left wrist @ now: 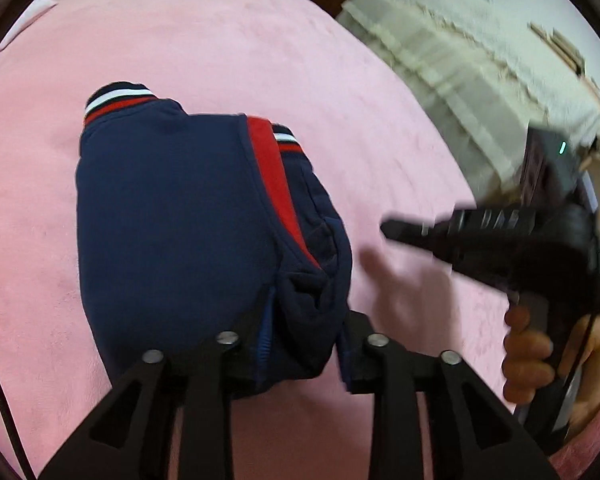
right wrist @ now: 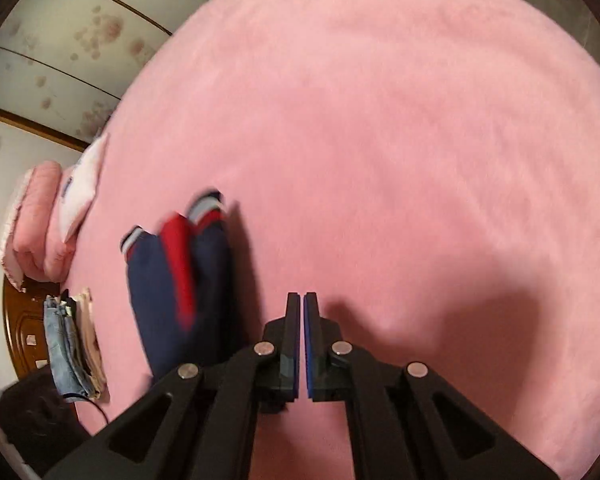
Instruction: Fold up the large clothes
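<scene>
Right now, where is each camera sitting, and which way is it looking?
Left wrist: sits on the left gripper, looking down along its fingers at the folded navy garment with red stripe it grips on the pink fuzzy blanket; the right gripper and hand show too.
Right wrist: sits on the right gripper, jaws closed on nothing, facing across the blanket; stacked jeans at left.
Shared: the garment and blanket.

Left claw (left wrist: 300, 320) tips — buried in navy garment (left wrist: 172, 216) folds
</scene>
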The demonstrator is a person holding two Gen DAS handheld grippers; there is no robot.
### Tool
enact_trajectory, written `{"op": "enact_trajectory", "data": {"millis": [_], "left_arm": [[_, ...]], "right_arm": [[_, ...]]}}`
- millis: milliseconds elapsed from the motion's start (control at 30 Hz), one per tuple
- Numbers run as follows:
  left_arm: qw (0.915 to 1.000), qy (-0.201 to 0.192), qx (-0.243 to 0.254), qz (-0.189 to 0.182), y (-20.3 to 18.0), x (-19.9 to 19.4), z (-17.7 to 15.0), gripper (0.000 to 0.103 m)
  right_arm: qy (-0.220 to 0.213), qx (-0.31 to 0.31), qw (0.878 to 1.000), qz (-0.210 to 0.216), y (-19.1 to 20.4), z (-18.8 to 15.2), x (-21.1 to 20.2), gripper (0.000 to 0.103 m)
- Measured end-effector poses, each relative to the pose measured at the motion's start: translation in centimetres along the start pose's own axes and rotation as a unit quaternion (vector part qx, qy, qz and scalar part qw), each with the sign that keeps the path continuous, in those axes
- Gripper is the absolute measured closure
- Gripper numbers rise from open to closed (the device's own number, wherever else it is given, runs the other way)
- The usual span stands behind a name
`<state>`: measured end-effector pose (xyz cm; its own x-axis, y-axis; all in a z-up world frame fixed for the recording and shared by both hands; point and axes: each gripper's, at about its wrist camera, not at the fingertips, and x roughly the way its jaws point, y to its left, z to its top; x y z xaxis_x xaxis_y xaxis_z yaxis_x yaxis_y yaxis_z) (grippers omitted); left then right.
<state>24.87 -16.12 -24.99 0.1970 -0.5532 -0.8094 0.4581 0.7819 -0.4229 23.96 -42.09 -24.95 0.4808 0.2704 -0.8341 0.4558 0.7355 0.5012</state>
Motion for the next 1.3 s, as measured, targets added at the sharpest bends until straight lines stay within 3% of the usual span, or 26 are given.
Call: {"op": "enact_trajectory", "data": {"millis": [33,100,133,200,300,367,433,533,600,800,967,1100,1233,1300], "left_arm": [[0.9999,0.009,0.002,-0.005,-0.3,-0.6,0.2,0.044],[0.9996,0.020,-0.001,-0.019,-0.4,-1.5,0.3,0.019],[0.9993,0.025,-0.003,-0.026,-0.3,-2.4,0.4,0.017],[0.9993,0.035,-0.005,-0.011,-0.1,-3.5,0.5,0.017],[0.9986,0.048,-0.015,0.014,0.7,-4.6,0.4,0.017],[0.9976,0.052,-0.037,0.027,2.2,-5.2,0.1,0.017],[0.9960,0.053,-0.061,0.039,3.8,-5.8,-0.3,0.017],[0.9936,0.049,-0.085,0.055,5.1,-6.0,-0.5,0.017],[0.9928,0.045,-0.092,0.061,5.8,-6.3,-0.6,0.017],[0.9920,0.030,-0.101,0.069,6.4,-6.9,-0.1,0.017],[0.9928,0.032,-0.094,0.067,6.3,-6.8,-0.4,0.017],[0.9927,0.042,-0.088,0.072,6.3,-6.3,-0.3,0.017],[0.9918,0.048,-0.091,0.076,6.2,-5.8,-0.4,0.017],[0.9915,0.050,-0.094,0.075,6.3,-5.6,-0.4,0.017]], "right_arm": [[-0.004,-0.007,1.000,0.016,0.4,0.2,-0.2,0.102],[-0.007,-0.025,0.998,0.051,1.5,0.7,-0.1,0.101],[-0.004,-0.034,0.997,0.063,2.7,1.1,0.0,0.101],[0.006,-0.063,0.994,0.090,4.9,1.3,1.0,0.101],[0.020,-0.097,0.990,0.098,7.4,1.2,3.2,0.096],[0.031,-0.121,0.990,0.058,8.6,1.2,5.0,0.073],[0.028,-0.146,0.989,0.019,9.6,0.9,6.3,0.069],[0.043,-0.158,0.986,0.003,9.6,0.9,7.7,0.070],[0.030,-0.161,0.986,0.023,9.1,0.9,7.1,0.099],[-0.053,-0.158,0.986,0.020,8.4,0.3,2.4,0.099],[-0.020,-0.072,0.997,-0.032,5.3,0.9,4.0,0.098],[-0.006,-0.051,0.994,-0.098,4.1,1.0,4.9,0.090],[0.011,-0.025,0.999,-0.039,3.4,1.4,5.4,0.072],[0.016,0.007,1.000,0.004,2.5,1.6,5.3,0.070]]}}
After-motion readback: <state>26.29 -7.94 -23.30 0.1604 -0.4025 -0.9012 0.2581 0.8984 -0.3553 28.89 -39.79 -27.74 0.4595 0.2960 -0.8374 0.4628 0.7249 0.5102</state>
